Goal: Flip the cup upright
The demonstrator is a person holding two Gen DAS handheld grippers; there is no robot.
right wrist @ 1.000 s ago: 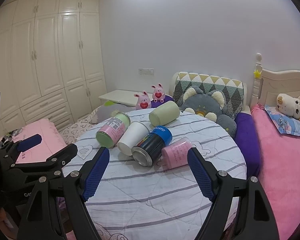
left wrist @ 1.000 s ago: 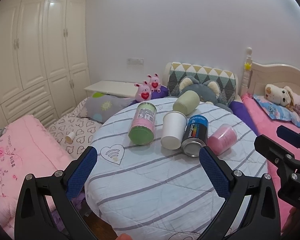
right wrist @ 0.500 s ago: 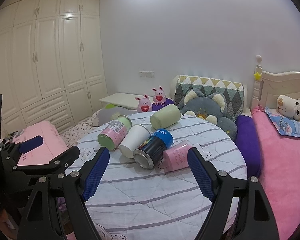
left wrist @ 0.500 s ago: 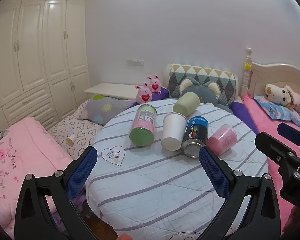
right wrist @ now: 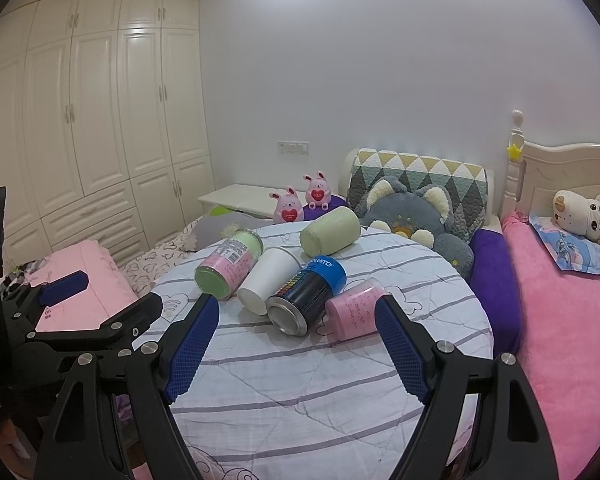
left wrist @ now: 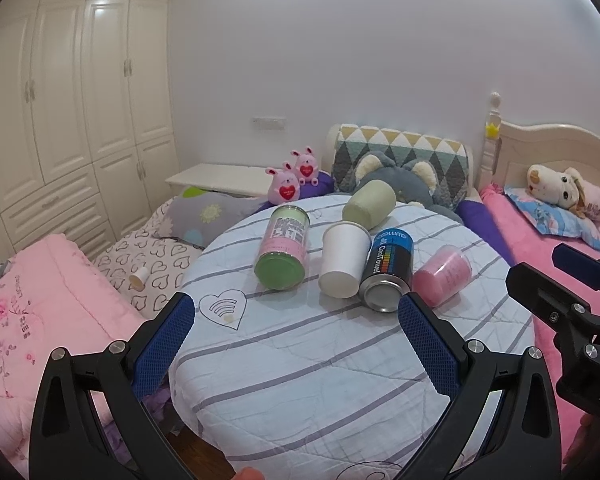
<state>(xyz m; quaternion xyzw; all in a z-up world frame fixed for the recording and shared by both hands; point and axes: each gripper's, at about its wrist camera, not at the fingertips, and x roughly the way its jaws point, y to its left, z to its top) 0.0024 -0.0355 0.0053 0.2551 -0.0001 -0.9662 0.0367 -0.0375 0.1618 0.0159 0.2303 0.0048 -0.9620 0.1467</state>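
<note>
Several containers lie on their sides on a round table with a striped cloth. A white paper cup lies between a pink-and-green can and a black-and-blue can. A pink cup lies at the right, a pale green cup behind. My left gripper and right gripper are open, empty, held short of the row.
A pink bed with soft toys lies to the right. A grey plush cat and a patterned chair back stand behind the table. Pink bedding and a heart-print quilt lie left, before white wardrobes.
Both views have tilted slightly upward, so the table and cups sit a little lower in the frames. Nothing on the table has moved and both grippers stay open.
</note>
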